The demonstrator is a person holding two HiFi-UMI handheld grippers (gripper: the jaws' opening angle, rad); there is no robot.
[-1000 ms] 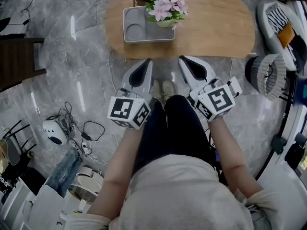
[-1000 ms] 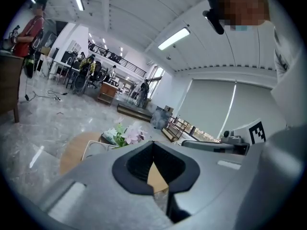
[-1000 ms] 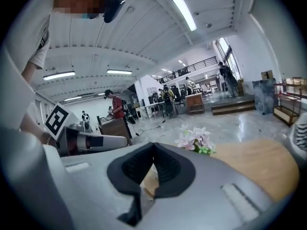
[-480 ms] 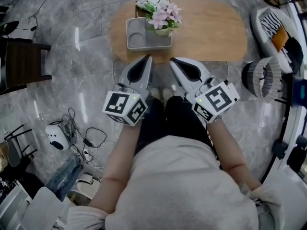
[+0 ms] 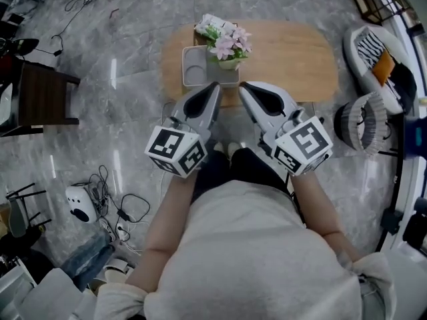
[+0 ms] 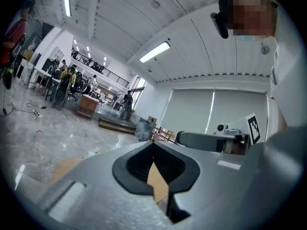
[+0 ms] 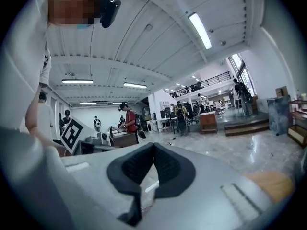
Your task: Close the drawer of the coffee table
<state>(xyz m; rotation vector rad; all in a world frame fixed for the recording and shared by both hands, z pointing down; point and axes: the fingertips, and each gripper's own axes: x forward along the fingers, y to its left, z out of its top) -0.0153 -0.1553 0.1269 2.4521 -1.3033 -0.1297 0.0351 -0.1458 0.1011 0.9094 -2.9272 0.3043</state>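
While you face the coffee table [image 5: 293, 59], your left gripper [image 5: 213, 87] and right gripper [image 5: 243, 87] hover side by side at its near edge. Both jaw pairs meet, gripping nothing.

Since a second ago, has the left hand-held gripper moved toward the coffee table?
Yes, forward: left hand-held gripper now overlaps the coffee table edge; earlier it stopped short.

From the head we look steeply down on the coffee table [image 5: 293, 59], the floor [image 5: 127, 85], the left gripper [image 5: 213, 87] and the right gripper [image 5: 244, 87]. Each gripper camera sits close behind its own jaws and is tilted up towards the ceiling [image 6: 144, 28]. All three views share the table's wooden top.
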